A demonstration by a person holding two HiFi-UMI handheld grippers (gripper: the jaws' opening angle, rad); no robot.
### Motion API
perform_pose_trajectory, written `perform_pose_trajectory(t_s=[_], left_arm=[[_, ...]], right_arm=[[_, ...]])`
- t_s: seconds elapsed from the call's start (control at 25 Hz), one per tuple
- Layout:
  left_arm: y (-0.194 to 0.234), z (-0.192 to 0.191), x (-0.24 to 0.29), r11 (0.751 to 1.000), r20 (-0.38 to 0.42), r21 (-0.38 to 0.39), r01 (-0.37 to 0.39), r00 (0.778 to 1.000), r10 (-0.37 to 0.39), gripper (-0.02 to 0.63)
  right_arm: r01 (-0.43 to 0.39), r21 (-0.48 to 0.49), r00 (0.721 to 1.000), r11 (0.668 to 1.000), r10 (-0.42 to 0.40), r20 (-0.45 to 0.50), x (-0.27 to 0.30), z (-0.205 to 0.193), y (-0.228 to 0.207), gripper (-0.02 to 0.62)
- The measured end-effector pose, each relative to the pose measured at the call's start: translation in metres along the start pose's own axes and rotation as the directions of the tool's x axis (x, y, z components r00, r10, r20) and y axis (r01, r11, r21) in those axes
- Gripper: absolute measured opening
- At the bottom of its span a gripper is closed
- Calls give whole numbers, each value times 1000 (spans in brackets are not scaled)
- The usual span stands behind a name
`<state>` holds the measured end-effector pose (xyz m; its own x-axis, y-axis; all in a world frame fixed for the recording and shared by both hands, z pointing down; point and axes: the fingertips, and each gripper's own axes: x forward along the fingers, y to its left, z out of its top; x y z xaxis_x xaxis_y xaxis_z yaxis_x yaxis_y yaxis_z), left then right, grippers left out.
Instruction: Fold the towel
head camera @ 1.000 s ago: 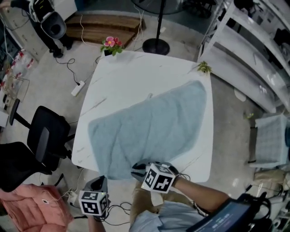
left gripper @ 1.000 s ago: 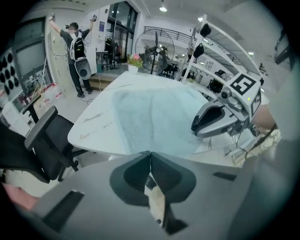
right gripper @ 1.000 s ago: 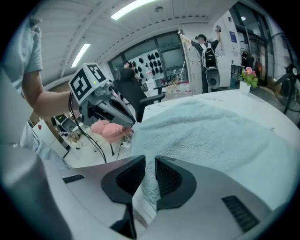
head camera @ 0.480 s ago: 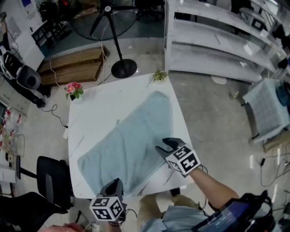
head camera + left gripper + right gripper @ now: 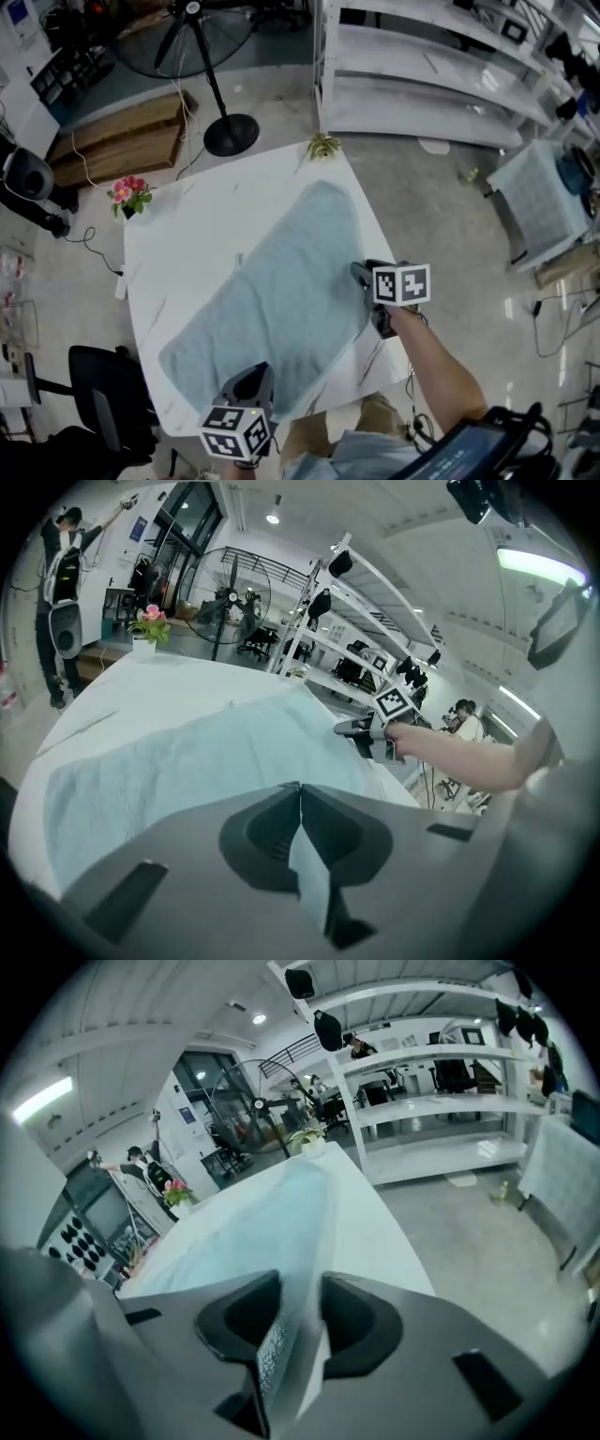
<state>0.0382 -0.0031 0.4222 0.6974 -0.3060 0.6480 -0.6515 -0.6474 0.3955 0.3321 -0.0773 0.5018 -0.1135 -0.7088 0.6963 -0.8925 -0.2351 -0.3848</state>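
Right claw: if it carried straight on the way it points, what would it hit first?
Most likely the towel: the right claw points down along its edge, and its jaws, which have just been opening, already have cloth between them. The white table lies right under it; depth is hard to judge.

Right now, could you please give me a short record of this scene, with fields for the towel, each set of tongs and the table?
Table: white table, square top
Towel: light blue towel, spread out diagonally across the table
Left tongs: left tongs shut on the towel's near corner
Right tongs: right tongs open, jaws just been opening, with the towel's right edge between them
Other items: pink flowers at one table corner, green plant at the far corner
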Motion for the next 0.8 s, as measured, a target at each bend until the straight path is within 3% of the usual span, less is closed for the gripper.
perform_pose_trajectory(t_s=[0.04,0.08,0.16,0.24,0.32,0.44,0.52,0.6,0.68,0.8], left_arm=[[6,0,-1,1000,-3,-1,3,1000,-3,9],[12,1,-1,1000,-4,-2,5,1000,-5,9],[22,2,-4,1000,-4,-9,8,1000,-8,9],[30,3,-9,1000,2,-23,10,1000,-10,9],[38,3,-15,999,9,-43,11,1000,-11,9],[50,1,-23,997,16,-73,6,1000,-5,9],[56,-2,-27,996,18,-92,3,1000,-1,9],[62,-5,-31,994,19,-106,-3,1000,5,9],[69,-8,-33,993,20,-118,-11,1000,13,9],[80,-9,-34,990,26,-137,-23,999,26,9]], right_arm=[[14,-4,1000,1000,-14,-4,1,-1,0,91],[19,-5,1000,1000,-19,-1,2,1,3,45],[25,-33,1000,999,-25,18,-1,9,16,37],[60,-167,998,984,-55,38,-4,21,40,35],[105,-378,994,920,-91,57,-1,31,77,35],[101,-662,994,742,-99,40,26,26,148,35],[52,-781,994,622,-104,-16,52,6,185,37],[19,-843,992,538,-116,-52,75,-12,206,41],[17,-867,992,498,-116,-48,89,-18,215,37],[-12,-856,995,516,-77,-61,94,-15,219,37]])
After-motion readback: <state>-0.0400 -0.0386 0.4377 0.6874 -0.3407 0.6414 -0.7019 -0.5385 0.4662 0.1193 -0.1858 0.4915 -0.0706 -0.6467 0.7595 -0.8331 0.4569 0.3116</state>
